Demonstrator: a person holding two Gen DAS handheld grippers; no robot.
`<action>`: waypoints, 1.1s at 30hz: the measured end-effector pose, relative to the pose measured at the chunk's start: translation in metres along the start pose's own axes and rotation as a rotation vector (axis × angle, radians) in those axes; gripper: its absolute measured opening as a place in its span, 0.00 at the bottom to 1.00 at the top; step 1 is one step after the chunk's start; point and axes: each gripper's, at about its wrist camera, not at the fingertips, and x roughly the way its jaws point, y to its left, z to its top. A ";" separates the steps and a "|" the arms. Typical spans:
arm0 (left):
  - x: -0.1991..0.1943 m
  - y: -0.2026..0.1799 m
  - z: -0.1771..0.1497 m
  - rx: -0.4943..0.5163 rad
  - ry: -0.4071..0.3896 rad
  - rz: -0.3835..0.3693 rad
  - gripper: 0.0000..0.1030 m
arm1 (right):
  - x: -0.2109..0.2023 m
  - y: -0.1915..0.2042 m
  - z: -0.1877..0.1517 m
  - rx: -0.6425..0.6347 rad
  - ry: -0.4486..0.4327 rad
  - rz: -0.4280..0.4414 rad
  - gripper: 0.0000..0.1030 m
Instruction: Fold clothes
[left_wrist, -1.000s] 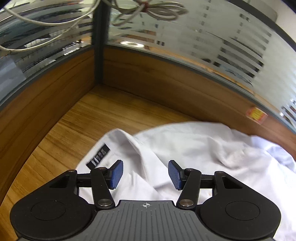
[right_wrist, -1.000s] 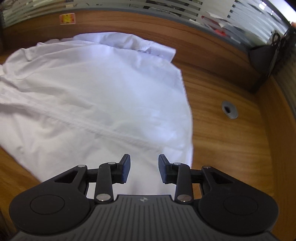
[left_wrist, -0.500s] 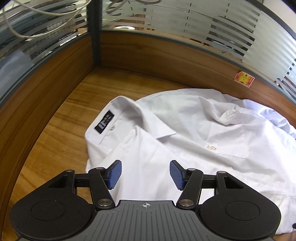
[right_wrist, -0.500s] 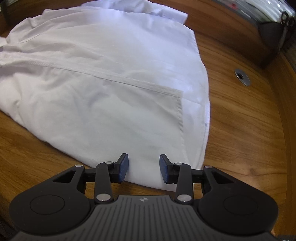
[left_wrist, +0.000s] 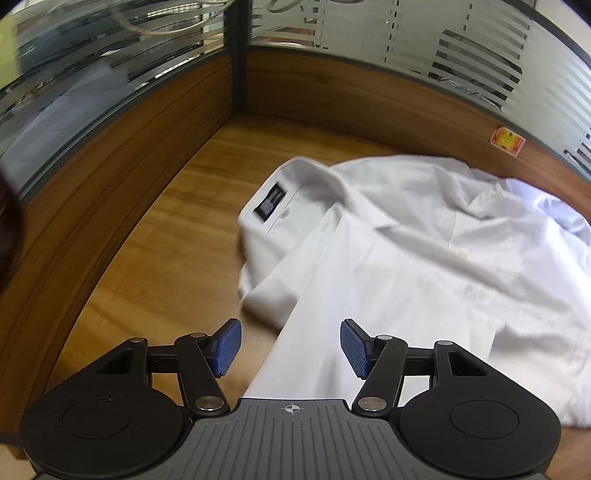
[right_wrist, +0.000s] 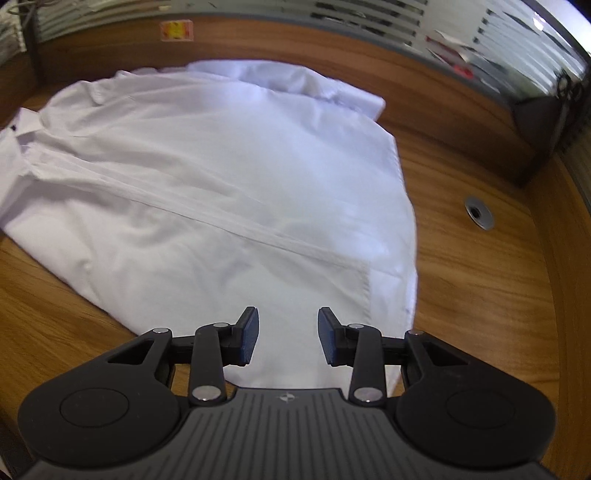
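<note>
Both grippers have drawn back from half a second ago, showing more desk. White shirt (right_wrist: 207, 177) lies spread front-up on the wooden desk (left_wrist: 177, 236), collar (left_wrist: 295, 192) with its dark label (left_wrist: 270, 204) toward the corner. Left gripper (left_wrist: 291, 348) and right gripper (right_wrist: 287, 335) hover with jaws apart, holding nothing. A metal grommet (right_wrist: 478, 212) sits beside the hem.

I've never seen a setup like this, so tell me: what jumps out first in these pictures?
A white shirt lies spread over the wooden desk, its collar with a black label toward the left corner. In the foreground of each view an open hand-held gripper with blue pads hovers at the shirt's near edge: the left by the collar end, the right by the hem.
</note>
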 end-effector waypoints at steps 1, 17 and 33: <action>-0.004 0.003 -0.007 0.002 0.001 -0.006 0.65 | -0.003 0.005 0.002 -0.014 -0.009 0.016 0.39; -0.020 0.054 -0.092 0.028 0.067 0.019 0.58 | -0.021 0.064 0.003 -0.206 -0.015 0.143 0.40; -0.008 0.058 -0.102 0.089 0.089 -0.088 0.04 | -0.029 0.069 -0.023 -0.175 0.011 0.121 0.40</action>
